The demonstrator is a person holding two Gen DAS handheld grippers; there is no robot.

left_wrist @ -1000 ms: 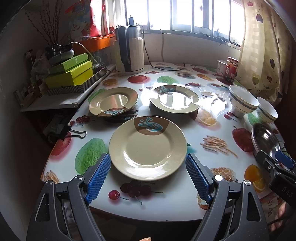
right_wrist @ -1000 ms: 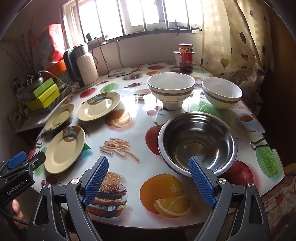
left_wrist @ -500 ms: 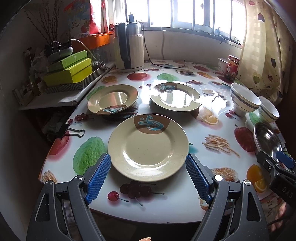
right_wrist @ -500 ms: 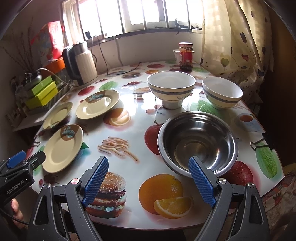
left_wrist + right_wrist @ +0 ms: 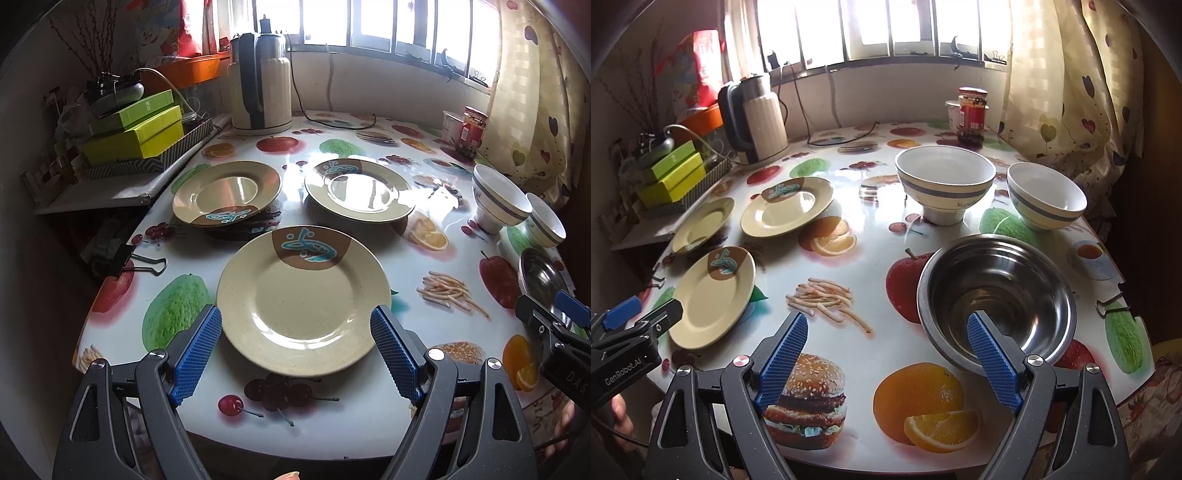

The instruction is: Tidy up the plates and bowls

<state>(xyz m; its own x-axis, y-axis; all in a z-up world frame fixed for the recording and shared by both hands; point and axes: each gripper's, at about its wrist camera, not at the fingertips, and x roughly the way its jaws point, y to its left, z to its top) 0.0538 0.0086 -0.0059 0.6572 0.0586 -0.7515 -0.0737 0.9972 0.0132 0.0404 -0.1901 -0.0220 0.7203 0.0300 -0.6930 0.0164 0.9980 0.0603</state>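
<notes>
Three cream plates with a brown and blue mark lie on the table. The near plate [image 5: 303, 299] [image 5: 713, 295] sits between the open jaws of my left gripper [image 5: 295, 347], whose pads flank its near rim without touching. Two more plates lie behind, left [image 5: 226, 192] and right [image 5: 360, 190]. My right gripper [image 5: 886, 354] is open and empty; its right finger [image 5: 991, 362] overlaps the near rim of a steel bowl [image 5: 997, 295]. Two white bowls with grey stripes stand behind it, one larger [image 5: 943, 181], one smaller [image 5: 1045, 195].
The round table [image 5: 868, 273] has a glossy fruit-print cover. A kettle [image 5: 260, 81] stands at the back left, jars [image 5: 971, 114] at the back right. Green boxes [image 5: 136, 133] sit on a side shelf. Binder clips [image 5: 136, 258] [image 5: 1115, 306] grip the table edges. A curtain hangs at right.
My left gripper has moved forward, so its pads now flank the near plate. My right gripper has shifted forward and right; its right finger now overlaps the steel bowl's rim.
</notes>
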